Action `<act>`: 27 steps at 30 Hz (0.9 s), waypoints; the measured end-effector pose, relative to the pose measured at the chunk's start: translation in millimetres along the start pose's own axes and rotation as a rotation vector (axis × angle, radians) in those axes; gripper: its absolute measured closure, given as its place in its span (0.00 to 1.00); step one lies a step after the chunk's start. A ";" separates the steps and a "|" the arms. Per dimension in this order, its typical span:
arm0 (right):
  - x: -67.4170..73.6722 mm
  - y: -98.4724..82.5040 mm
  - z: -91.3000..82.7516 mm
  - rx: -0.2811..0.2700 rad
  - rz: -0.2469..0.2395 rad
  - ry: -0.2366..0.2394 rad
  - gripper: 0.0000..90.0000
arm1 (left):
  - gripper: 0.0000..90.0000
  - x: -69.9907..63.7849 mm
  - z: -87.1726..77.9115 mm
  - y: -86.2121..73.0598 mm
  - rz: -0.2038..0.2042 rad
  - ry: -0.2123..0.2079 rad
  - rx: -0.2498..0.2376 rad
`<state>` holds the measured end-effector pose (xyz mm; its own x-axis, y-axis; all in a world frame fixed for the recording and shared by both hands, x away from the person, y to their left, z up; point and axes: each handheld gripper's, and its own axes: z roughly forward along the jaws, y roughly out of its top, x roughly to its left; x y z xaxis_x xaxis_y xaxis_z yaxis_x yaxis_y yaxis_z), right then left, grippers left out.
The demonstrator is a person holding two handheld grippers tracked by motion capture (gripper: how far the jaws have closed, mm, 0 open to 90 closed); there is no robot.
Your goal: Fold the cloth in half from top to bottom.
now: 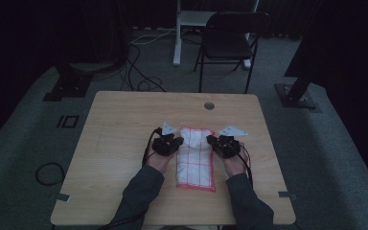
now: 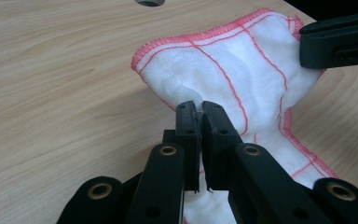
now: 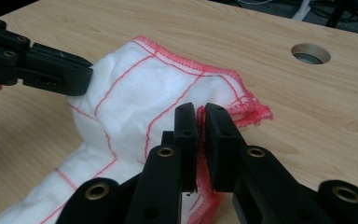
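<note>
Apparently mid-fold: left tongs [image 2: 200,109] and right tongs [image 3: 201,112] each pinch the cloth's [image 1: 195,160] far edge; next, carry it evenly toward the desk's [image 1: 120,143] near edge.

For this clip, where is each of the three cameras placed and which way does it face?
High view: above the person's side, looking forward and down on the table; forearms, left gripper, right gripper.
Left gripper view: along its own jaws, pinching the cloth edge.
Right gripper view: along its own jaws, pinching the opposite edge.
Shared: the cloth; each gripper view catches the other gripper.
</note>
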<state>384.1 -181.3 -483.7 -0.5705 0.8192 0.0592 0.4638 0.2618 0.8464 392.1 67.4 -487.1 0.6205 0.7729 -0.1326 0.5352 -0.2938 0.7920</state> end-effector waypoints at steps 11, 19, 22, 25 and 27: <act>12.3 -9.1 -14.3 -0.001 -0.033 0.017 0.94 | 0.96 -6.1 -9.8 -11.8 0.002 -0.015 -0.011; 18.6 -17.4 -17.7 0.008 -0.044 0.032 0.94 | 0.96 -8.6 -15.2 -19.4 -0.008 -0.020 -0.023; 19.8 -20.2 -18.3 0.010 -0.043 0.033 0.94 | 0.96 -10.4 -16.7 -22.2 -0.009 -0.022 -0.025; 20.7 -22.8 -19.0 0.012 -0.043 0.036 0.94 | 0.96 -11.8 -17.3 -25.2 -0.009 -0.027 -0.026; 21.0 -24.3 -19.6 0.015 -0.041 0.038 0.94 | 0.96 -12.7 -17.8 -26.9 -0.010 -0.028 -0.024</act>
<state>347.6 -180.4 -492.6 -0.6143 0.7878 0.0449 0.4494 0.3025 0.8405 359.6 75.5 -496.1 0.6314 0.7594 -0.1570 0.5276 -0.2723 0.8047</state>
